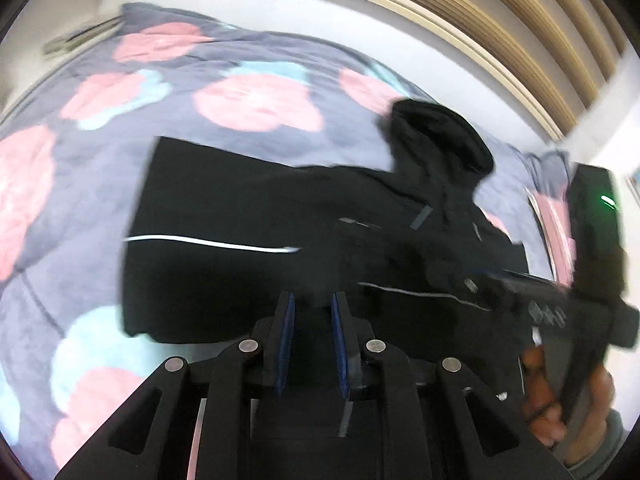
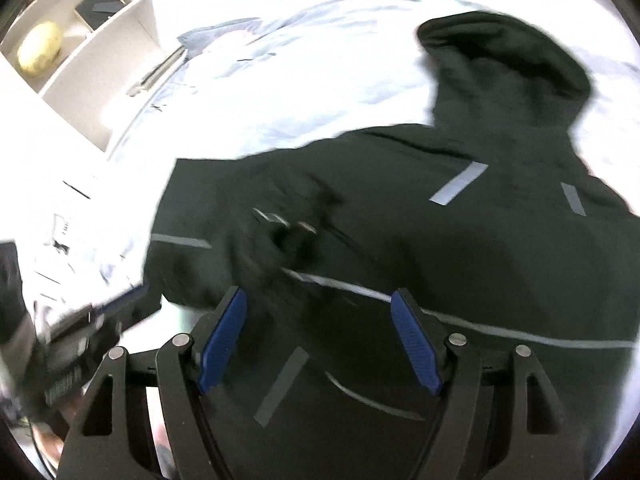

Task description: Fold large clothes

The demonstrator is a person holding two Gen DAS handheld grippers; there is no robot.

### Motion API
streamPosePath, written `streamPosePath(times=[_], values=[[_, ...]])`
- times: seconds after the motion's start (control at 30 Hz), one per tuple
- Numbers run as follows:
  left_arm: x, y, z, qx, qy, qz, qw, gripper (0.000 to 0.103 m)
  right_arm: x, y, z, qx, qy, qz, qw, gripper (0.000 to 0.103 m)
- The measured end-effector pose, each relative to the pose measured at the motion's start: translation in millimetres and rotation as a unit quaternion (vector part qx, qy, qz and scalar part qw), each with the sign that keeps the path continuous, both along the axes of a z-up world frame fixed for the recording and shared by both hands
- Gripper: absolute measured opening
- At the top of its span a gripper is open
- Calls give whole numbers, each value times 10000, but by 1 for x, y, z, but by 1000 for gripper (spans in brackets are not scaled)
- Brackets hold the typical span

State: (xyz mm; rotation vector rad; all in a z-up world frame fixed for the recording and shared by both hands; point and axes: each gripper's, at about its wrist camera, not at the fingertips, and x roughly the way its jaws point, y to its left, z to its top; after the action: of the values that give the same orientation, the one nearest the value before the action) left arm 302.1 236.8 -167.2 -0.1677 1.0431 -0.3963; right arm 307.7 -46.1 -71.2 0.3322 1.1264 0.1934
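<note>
A black hooded jacket (image 1: 280, 240) lay spread on the bed, over a grey bedspread (image 1: 80, 184) printed with big pink and pale blue flowers. Its hood (image 1: 440, 136) pointed toward the slatted wooden headboard (image 1: 520, 40), and thin reflective stripes ran across the dark cloth. The body looked partly folded, with a straight edge on the side away from the hood.

The left gripper (image 1: 313, 312) hung over the near edge of the jacket, its blue-padded jaws drawn close with only a narrow gap. Dark cloth lay behind that gap, but I could not tell whether any of it was pinched.

The right gripper (image 2: 320, 336) was above the jacket's middle, jaws standing wide apart with nothing between them but the cloth lying below. In the left wrist view it showed blurred at the right, a hand (image 1: 560, 400) wrapped round its handle and a green light on its body.

Off to the side of the bed stood a white shelf unit (image 2: 92, 64) with a yellowish round object (image 2: 40, 54) in one compartment.
</note>
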Motion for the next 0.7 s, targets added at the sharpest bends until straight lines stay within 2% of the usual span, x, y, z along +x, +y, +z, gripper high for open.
streamPosePath(times=[0.1,0.23,0.3,0.4,0.47,0.57,0.7], values=[[2,26,0,-74,41,265,9996,19,35,5,-26,228,353,-226,9989,78],[1,43,0,72,14,367,9993,19,59,-1,-60,1116,822,-487,9892,77],[2,45,-1,120,-9,387,9992,19,59,2,-58,1370,697,-389,9873,45],[8,40,-1,87,25,413,9991,19,52,15,-37,889,398,-22,9952,35],[11,34,2,112,-20,386,9992,19,47,16,-25,758,245,63,9968,30],[14,23,10,144,-103,298,9994,19,30,4,0,599,-25,-2,9982,28],[16,-5,28,127,-336,33,9993,19,-5,-41,41,296,-411,-369,9980,28]])
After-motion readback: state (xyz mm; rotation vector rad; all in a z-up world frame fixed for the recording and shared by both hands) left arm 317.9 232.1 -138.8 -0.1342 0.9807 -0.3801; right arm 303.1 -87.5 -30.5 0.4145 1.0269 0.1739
